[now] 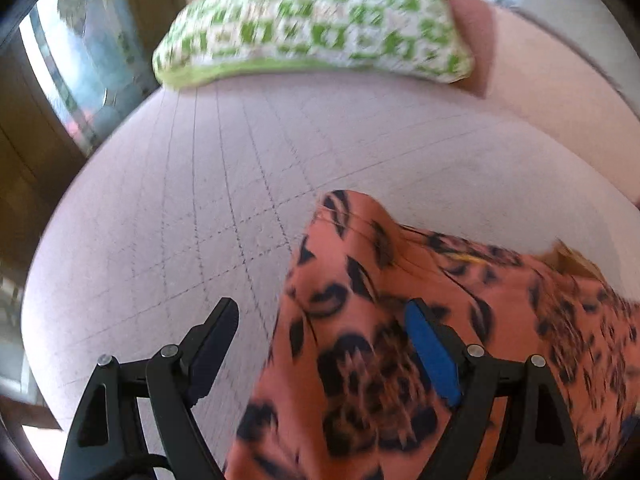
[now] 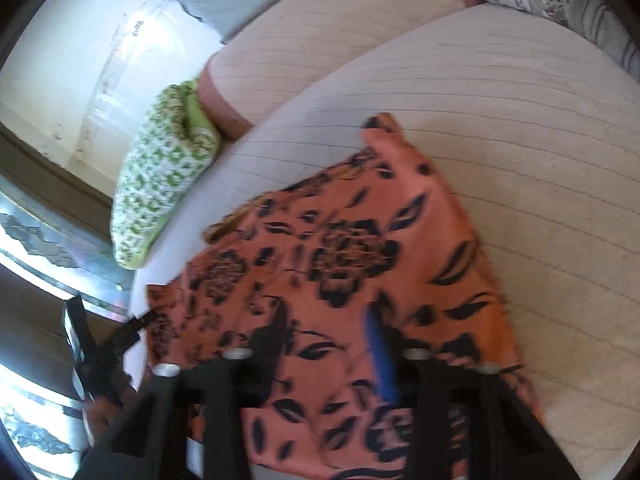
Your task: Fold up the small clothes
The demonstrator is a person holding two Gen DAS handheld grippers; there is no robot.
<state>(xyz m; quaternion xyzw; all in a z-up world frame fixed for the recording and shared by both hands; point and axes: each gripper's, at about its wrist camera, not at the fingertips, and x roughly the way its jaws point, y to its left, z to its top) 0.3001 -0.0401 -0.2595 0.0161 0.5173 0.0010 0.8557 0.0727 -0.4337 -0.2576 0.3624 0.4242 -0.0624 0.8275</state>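
Both grippers hang over an orange cloth with a black flower print (image 2: 340, 260), which lies spread on a pale quilted sofa cushion (image 1: 192, 208). Left gripper (image 1: 320, 312) has its 2 fingers spread wide, 1 over the bare cushion and 1 over the cloth's edge, gripping nothing. Right gripper (image 2: 328, 320) is also parted above the cloth's middle. Behind, a green-and-white pillow (image 1: 312, 28) leans against the sofa back.

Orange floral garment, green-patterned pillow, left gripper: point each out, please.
orange floral garment (image 2: 360, 248), right wrist view, on its printed middle.
green-patterned pillow (image 1: 312, 28), left wrist view, on its top face.
left gripper (image 1: 320, 312), left wrist view, midway between the fingertips.
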